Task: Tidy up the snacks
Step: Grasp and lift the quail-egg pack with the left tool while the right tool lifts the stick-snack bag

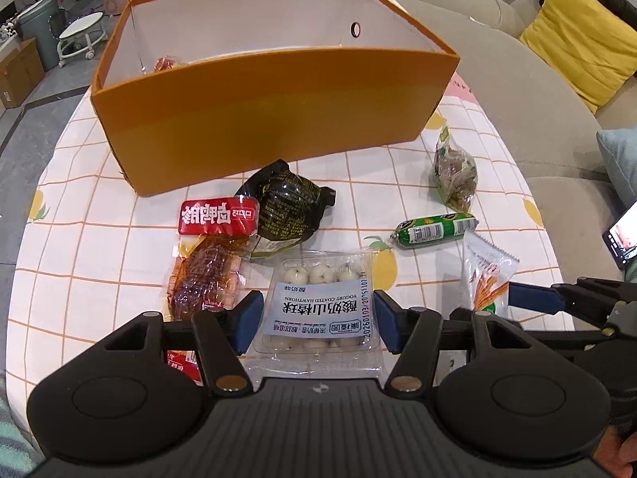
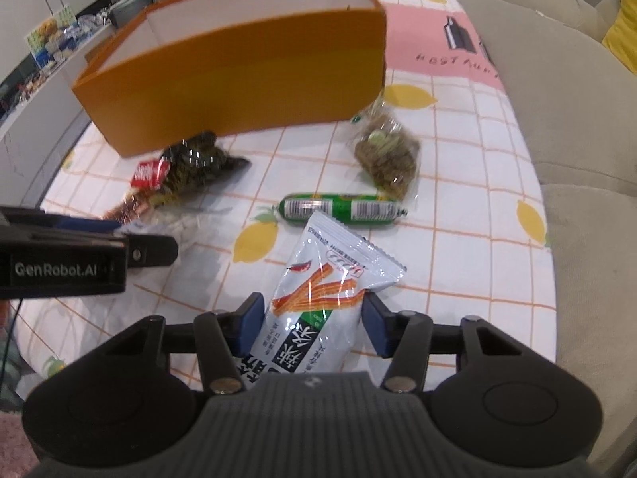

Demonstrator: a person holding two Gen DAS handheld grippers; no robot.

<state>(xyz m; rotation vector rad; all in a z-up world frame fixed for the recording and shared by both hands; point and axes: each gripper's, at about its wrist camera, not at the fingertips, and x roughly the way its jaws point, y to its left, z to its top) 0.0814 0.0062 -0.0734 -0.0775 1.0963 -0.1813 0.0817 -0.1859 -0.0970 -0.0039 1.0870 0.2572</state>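
Observation:
An orange box (image 1: 262, 111) with a white inside stands at the back of the table; it also shows in the right wrist view (image 2: 239, 79). A red snack (image 1: 165, 64) lies inside it. My left gripper (image 1: 316, 318) has its jaws around a clear tray of white yogurt hawthorn balls (image 1: 318, 306), pads touching its sides. My right gripper (image 2: 312, 320) has its jaws around a white spicy-strip packet (image 2: 322, 290), which also shows in the left wrist view (image 1: 485, 275).
On the checked tablecloth (image 1: 99, 207) lie a red duck-neck pack (image 1: 211, 247), a black wrapped snack (image 1: 286, 203), a green sausage (image 1: 436, 229) and a clear bag of nuts (image 1: 454, 171). A beige sofa (image 1: 529, 91) runs along the right. A phone (image 1: 623, 235) lies at the right edge.

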